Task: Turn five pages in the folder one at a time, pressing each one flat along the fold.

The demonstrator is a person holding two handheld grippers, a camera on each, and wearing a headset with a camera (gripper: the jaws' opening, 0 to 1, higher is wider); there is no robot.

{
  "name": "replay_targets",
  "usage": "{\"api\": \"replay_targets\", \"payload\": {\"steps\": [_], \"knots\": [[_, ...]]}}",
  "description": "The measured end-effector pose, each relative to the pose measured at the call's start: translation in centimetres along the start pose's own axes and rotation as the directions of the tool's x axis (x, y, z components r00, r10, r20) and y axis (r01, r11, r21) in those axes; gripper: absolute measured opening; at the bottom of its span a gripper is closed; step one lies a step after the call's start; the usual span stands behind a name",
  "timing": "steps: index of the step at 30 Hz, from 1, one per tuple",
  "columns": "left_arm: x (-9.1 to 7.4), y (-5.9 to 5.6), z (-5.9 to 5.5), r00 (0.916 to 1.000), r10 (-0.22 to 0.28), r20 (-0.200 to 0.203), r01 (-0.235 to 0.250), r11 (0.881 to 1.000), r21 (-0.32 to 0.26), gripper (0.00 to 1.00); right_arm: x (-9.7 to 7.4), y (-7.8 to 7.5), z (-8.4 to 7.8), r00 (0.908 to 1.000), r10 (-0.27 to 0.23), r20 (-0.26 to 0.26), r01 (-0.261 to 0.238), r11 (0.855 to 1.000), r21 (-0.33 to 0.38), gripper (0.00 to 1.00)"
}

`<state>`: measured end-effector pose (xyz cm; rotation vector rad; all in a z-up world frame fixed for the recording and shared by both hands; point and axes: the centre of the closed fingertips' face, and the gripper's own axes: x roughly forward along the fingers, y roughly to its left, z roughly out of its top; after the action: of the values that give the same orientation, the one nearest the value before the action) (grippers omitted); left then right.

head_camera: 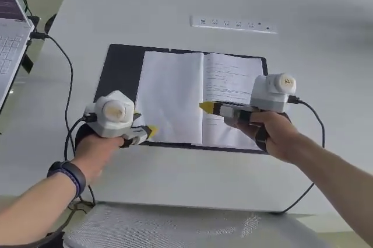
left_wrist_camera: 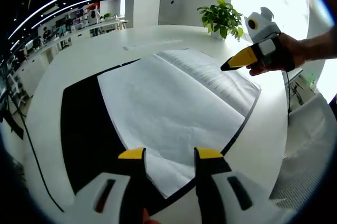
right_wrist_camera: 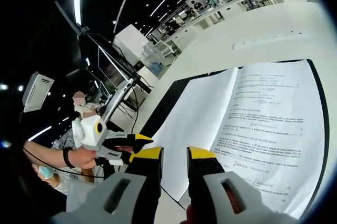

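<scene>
— Yellow tips on my left gripper (head_camera: 150, 132) stand apart with nothing between them, over the near corner of the blank page (head_camera: 169, 96).
— Right side?
— My right gripper (head_camera: 205, 107) hangs by the fold, at the edge of the printed page (head_camera: 233, 76). Its jaws are parted a little and empty. I cannot tell if it touches the paper.
— Folder?
— The folder (head_camera: 119, 73) lies open flat on the white table (head_camera: 175, 3), black cover bare at left. A power strip (head_camera: 233, 24) sits beyond it, and a laptop (head_camera: 9, 38) is at far left.

Between the left gripper (head_camera: 148, 132) and the right gripper (head_camera: 204, 107) the open folder (head_camera: 122, 67) lies flat, a low passage (paper underneath); a cable (head_camera: 70, 70) loops just behind the left gripper.
</scene>
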<state>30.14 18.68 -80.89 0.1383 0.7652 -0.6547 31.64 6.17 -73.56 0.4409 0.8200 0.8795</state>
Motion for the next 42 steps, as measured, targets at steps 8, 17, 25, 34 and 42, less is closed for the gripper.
{"api": "replay_targets", "payload": {"steps": [8, 17, 25, 34, 42], "knots": [[0.0, -0.2, -0.8, 0.9992, 0.032, -0.023, -0.031, 0.998, 0.061, 0.33, 0.5, -1.7, 0.7, 0.9999, -0.014, -0.007, 0.014, 1.000, -0.002, 0.13], [-0.1, 0.0, -0.8, 0.9987, 0.050, -0.010, -0.050, 0.997, 0.064, 0.33, 2.8, -2.9, 2.1, 0.9999, -0.008, -0.012, 0.008, 1.000, 0.001, 0.13], [0.0, 0.1, -0.8, 0.9982, 0.058, -0.017, -0.057, 0.997, 0.042, 0.33, 4.9, -3.7, 3.3, 0.9999, 0.013, -0.004, -0.013, 1.000, 0.024, 0.12], [0.1, 0.1, -0.8, 0.9983, 0.053, -0.025, -0.052, 0.998, 0.033, 0.33, 5.7, -5.0, 3.7, 0.9998, 0.017, 0.011, -0.018, 0.998, 0.062, 0.06], [0.1, 0.1, -0.9, 0.9982, 0.054, -0.027, -0.053, 0.998, 0.031, 0.33, 5.9, -5.8, 2.7, 0.9998, 0.014, -0.011, -0.013, 0.996, 0.087, 0.06]]}}
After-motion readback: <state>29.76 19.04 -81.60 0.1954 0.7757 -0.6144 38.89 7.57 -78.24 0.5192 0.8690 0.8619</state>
